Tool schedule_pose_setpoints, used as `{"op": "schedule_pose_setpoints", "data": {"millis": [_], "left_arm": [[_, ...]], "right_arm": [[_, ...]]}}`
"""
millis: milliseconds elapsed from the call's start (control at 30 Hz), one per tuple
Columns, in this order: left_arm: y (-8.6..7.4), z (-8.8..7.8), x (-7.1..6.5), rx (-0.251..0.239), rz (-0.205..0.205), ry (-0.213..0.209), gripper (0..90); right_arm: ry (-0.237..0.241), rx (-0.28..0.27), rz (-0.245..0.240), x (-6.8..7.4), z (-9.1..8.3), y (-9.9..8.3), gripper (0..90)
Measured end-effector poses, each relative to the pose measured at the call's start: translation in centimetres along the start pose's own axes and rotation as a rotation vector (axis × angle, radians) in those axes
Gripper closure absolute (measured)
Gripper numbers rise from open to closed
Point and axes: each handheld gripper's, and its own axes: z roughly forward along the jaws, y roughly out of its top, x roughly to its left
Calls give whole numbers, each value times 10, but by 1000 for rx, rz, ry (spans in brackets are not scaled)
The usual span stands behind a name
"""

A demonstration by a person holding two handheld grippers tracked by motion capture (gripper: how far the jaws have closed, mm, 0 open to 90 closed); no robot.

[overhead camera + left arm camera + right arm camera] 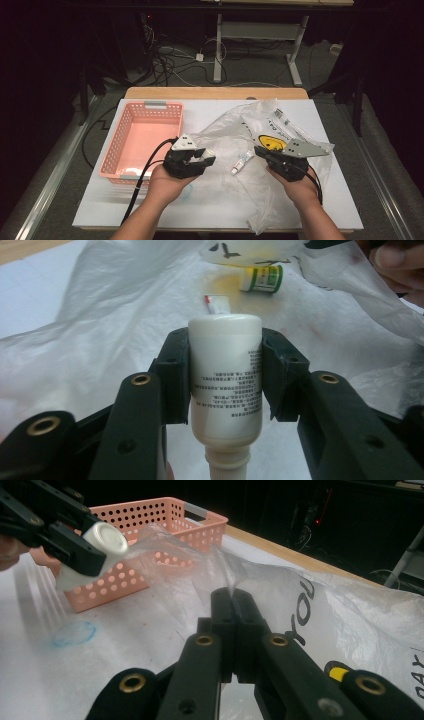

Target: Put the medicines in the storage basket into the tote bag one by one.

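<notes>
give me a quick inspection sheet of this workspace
surface: white table, wooden strip along the far edge
job's things: white bottle; clear plastic bag; pink basket, nothing seen inside
clutter: small tube on the bag; green-labelled bottle inside the bag
grippers: left gripper shut on the white bottle; right gripper shut on the bag's edge
cables: black cable trailing from the left gripper; loose cables on the floor
surroundings: dark room, desk frame beyond
</notes>
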Motion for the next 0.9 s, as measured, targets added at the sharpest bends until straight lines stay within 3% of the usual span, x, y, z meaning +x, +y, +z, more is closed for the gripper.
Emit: {"op": "schedule_pose_setpoints", "data": {"millis": [200, 900], "left_arm": [[1, 22, -10, -7, 13, -27, 583], [9, 93, -38, -11, 63, -66, 582]], "right_arm": [[0, -1, -5, 0, 0, 0, 900], [-4, -9, 3, -3, -2, 1, 900]]}}
